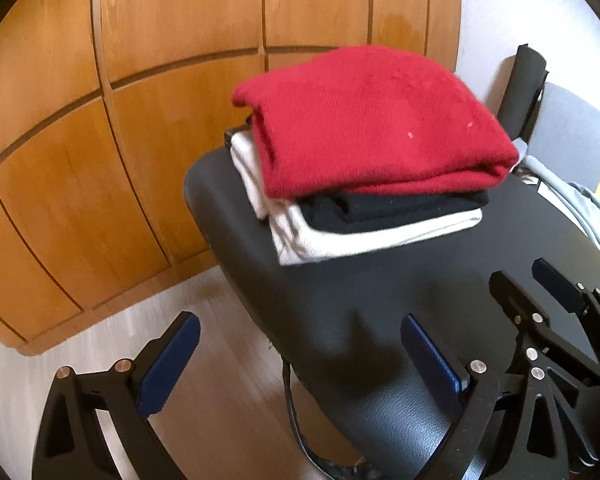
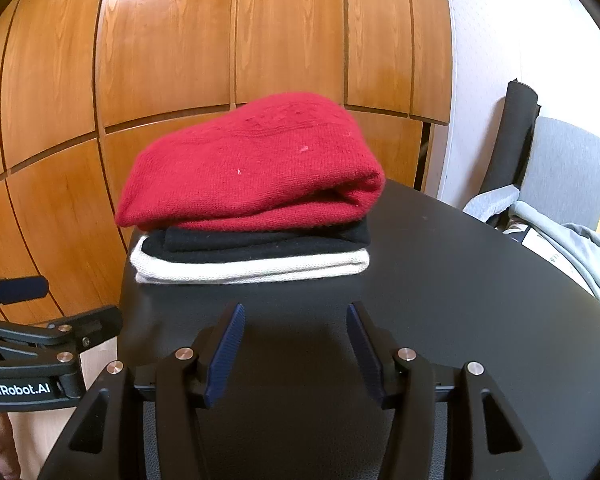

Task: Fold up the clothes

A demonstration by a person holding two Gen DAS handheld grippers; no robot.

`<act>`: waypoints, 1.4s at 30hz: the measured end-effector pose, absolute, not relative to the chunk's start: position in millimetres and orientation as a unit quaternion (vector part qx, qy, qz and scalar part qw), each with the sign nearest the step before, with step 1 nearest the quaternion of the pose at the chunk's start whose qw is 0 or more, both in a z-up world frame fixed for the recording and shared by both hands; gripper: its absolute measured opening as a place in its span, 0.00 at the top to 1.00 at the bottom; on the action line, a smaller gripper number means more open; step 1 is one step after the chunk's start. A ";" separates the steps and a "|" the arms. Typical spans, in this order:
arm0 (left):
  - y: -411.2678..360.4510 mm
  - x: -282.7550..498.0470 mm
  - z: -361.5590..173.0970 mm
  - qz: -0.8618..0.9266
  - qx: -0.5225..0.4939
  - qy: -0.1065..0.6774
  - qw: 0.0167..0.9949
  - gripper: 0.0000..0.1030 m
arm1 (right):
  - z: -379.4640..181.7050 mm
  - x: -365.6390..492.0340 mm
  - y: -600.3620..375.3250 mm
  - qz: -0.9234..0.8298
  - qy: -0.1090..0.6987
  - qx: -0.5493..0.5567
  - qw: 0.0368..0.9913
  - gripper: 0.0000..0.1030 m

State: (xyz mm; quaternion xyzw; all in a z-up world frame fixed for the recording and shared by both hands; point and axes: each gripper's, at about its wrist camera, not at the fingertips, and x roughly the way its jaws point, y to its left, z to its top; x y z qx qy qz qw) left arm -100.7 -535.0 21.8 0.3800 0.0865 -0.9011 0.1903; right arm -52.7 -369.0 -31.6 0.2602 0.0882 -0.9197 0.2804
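Note:
A folded stack sits at the far side of a black padded table (image 2: 440,300): a red knitted sweater (image 2: 252,176) on top, a black garment (image 2: 260,242) under it, and a cream garment (image 2: 252,270) at the bottom. In the left wrist view, the red sweater (image 1: 372,120) also tops the pile. My right gripper (image 2: 296,312) is open just short of the stack's near edge, with nothing between its blue pads. My left gripper (image 1: 300,320) is open wide at the table's left edge, half over the floor and holding nothing.
Wooden cabinet doors (image 2: 180,60) stand behind the table. At the right, a loose grey garment (image 2: 580,252) lies by a grey chair (image 2: 560,168). A light floor (image 1: 100,360) and a dark cable (image 1: 292,400) show below the table's left edge.

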 end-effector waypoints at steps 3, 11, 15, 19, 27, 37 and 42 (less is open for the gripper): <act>-535.0 -100.8 17.9 -0.898 0.387 0.086 0.193 0.01 | -31.8 -53.4 -368.4 -0.919 0.087 0.262 0.280 0.46; -534.9 -101.3 14.7 -0.893 0.397 0.091 0.189 0.01 | -31.8 -53.2 -367.7 -0.919 0.087 0.262 0.281 0.46; -535.0 -100.6 15.1 -0.893 0.397 0.093 0.189 0.01 | -32.2 -53.4 -367.5 -0.919 0.085 0.263 0.281 0.45; -534.5 -100.5 14.3 -0.892 0.401 0.096 0.187 0.01 | -32.4 -53.1 -367.1 -0.919 0.082 0.265 0.281 0.45; -530.7 -97.0 15.1 -0.893 0.400 0.090 0.186 0.01 | -32.4 -53.8 -366.2 -0.919 0.080 0.265 0.281 0.45; -529.7 -96.6 13.6 -0.890 0.407 0.092 0.182 0.01 | -32.7 -54.5 -365.3 -0.920 0.075 0.265 0.280 0.45; -529.5 -96.4 14.2 -0.888 0.415 0.096 0.172 0.01 | -32.7 -55.4 -363.5 -0.919 0.070 0.267 0.280 0.44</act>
